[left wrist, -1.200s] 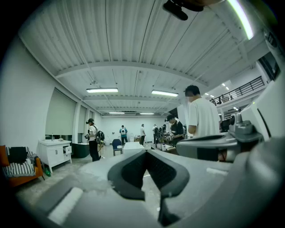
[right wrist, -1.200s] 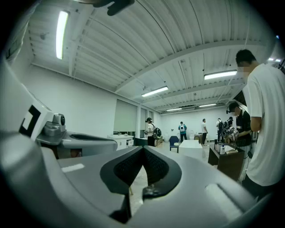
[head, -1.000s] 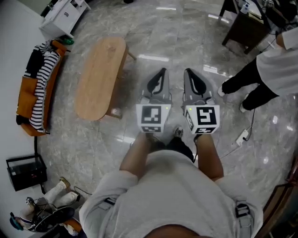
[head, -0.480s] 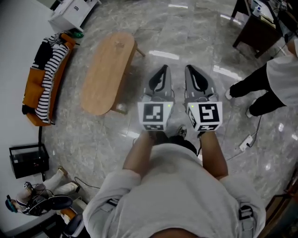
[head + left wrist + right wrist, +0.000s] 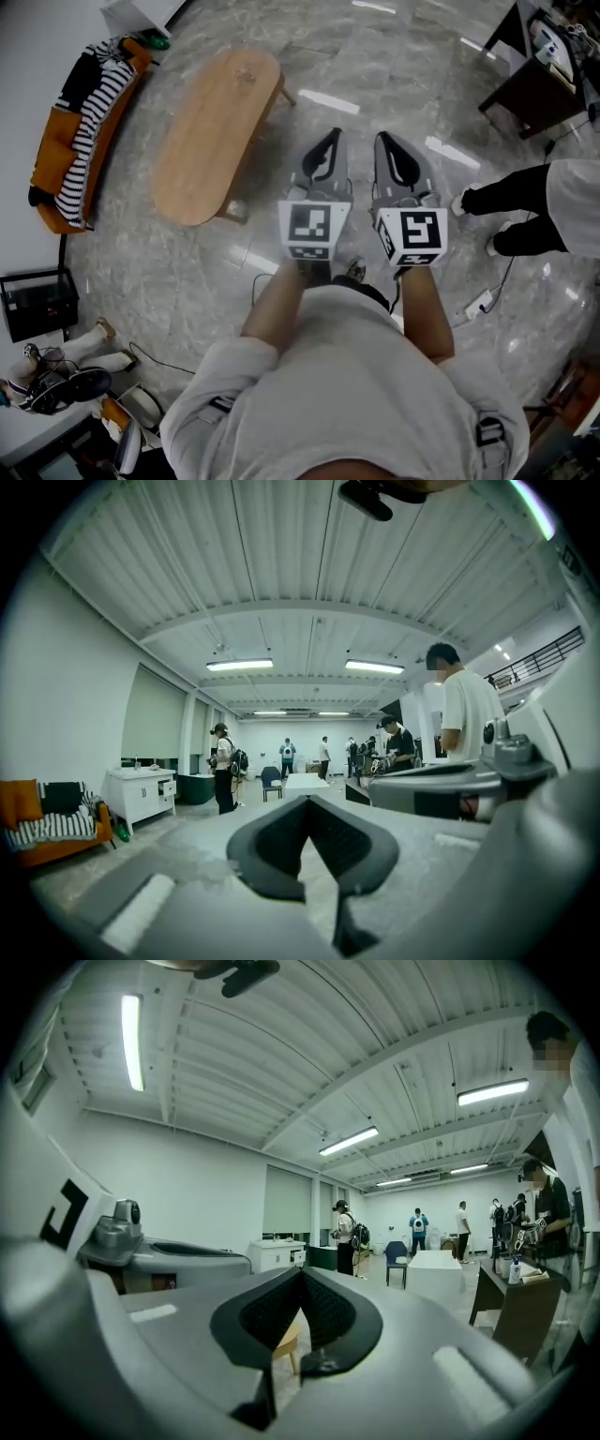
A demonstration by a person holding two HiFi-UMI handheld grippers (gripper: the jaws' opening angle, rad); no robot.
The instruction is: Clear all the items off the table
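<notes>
A long oval wooden table [image 5: 211, 131] stands on the marble floor at the upper left of the head view, and its top looks almost bare. Near its far end is a faint small clear spot [image 5: 247, 77] that I cannot identify. My left gripper [image 5: 326, 141] and right gripper [image 5: 386, 142] are held side by side, level and pointing forward, to the right of the table and well apart from it. Both are shut with nothing between their jaws. The left gripper [image 5: 307, 802] looks down a long hall. Below the right gripper [image 5: 300, 1274], a sliver of the table [image 5: 284, 1340] shows.
An orange sofa with striped cloth [image 5: 80, 131] lines the left wall beside a white cabinet [image 5: 141, 11]. A dark desk [image 5: 544, 84] and a standing person [image 5: 539, 202] are at the right. A power strip with cable [image 5: 478, 302] lies on the floor. A black box [image 5: 37, 305] and shoes sit lower left.
Both grippers stay shut in the same pose. The head view has swung a little: the table sits slightly higher, and the standing person has slid down the right side.
</notes>
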